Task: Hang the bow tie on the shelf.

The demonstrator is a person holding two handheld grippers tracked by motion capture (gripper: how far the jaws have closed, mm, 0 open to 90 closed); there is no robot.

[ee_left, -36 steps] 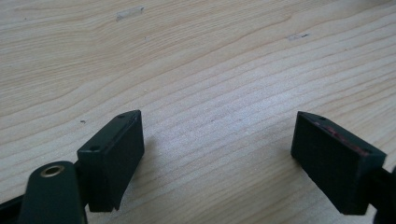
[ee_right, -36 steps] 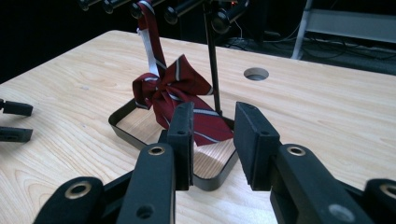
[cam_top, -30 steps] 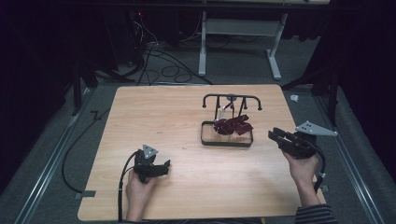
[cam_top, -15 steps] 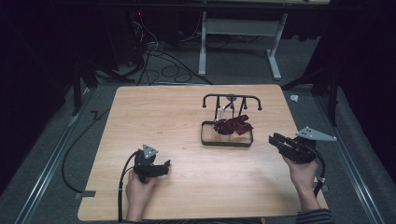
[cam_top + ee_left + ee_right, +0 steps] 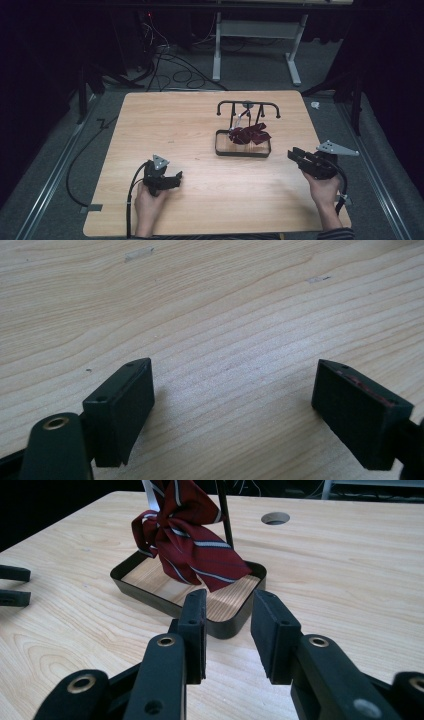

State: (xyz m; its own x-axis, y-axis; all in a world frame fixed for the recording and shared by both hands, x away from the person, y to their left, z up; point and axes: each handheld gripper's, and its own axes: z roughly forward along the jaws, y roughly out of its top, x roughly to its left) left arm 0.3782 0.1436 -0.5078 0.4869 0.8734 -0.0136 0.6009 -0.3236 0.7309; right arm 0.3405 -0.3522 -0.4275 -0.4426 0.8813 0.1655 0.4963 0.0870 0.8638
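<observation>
A dark red tie with pale stripes (image 5: 249, 134) (image 5: 190, 540) hangs bunched from a black stand (image 5: 248, 104), over a shallow black tray (image 5: 242, 151) (image 5: 220, 625) right of the table's middle. My right gripper (image 5: 294, 155) (image 5: 228, 630) is held low just right of the tray and points at it. Its jaws stand partly apart with nothing between them. My left gripper (image 5: 175, 180) (image 5: 232, 405) rests near the front left, open wide over bare wood, its jaws turned toward the right. It also appears at the left edge of the right gripper view (image 5: 12, 585).
The wooden table (image 5: 175, 125) has a round hole (image 5: 275, 517) beyond the tray. A black cable (image 5: 131, 200) trails from my left gripper off the front edge. Cables (image 5: 170, 65) and a white desk frame (image 5: 255, 35) stand on the floor behind.
My right gripper has sunk a little toward the table beside the tray. My left gripper has stayed put.
</observation>
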